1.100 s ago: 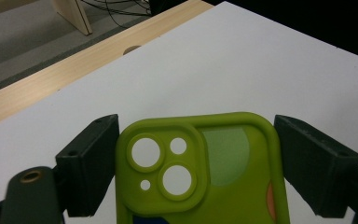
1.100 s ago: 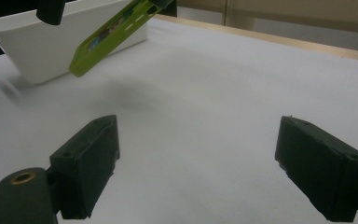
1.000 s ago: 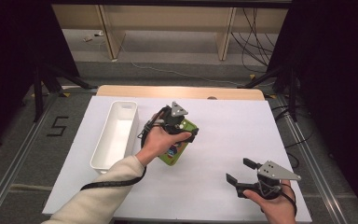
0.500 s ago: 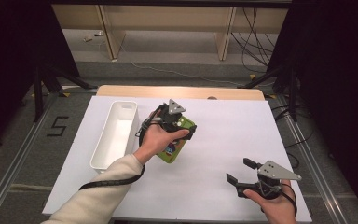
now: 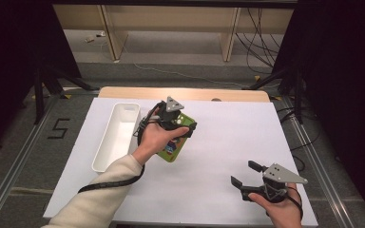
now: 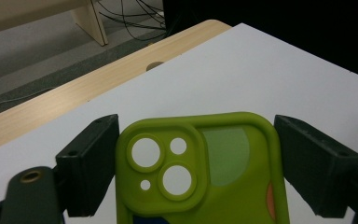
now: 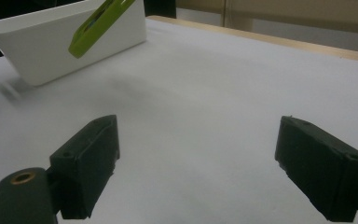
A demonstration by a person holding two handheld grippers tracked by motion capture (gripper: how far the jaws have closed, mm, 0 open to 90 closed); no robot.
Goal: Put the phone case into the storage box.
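I am holding green phone case (image 6: 205, 172) in left gripper (image 5: 173, 124), lifted beside white bin (image 5: 116, 135). Right gripper (image 5: 247, 180) idling open at 5 o'clock of desk (image 5: 228, 133). Next, likely: placing case into bin.

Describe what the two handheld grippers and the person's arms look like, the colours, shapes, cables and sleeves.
Each gripper has two blocky black jaws. The left gripper and the right gripper each carry a grey three-cornered plate on top. A black cable trails from the left gripper along a cream long sleeve. The left gripper view shows a brass-coloured ring on the black body. The right hand has a black strap or cable at the wrist.
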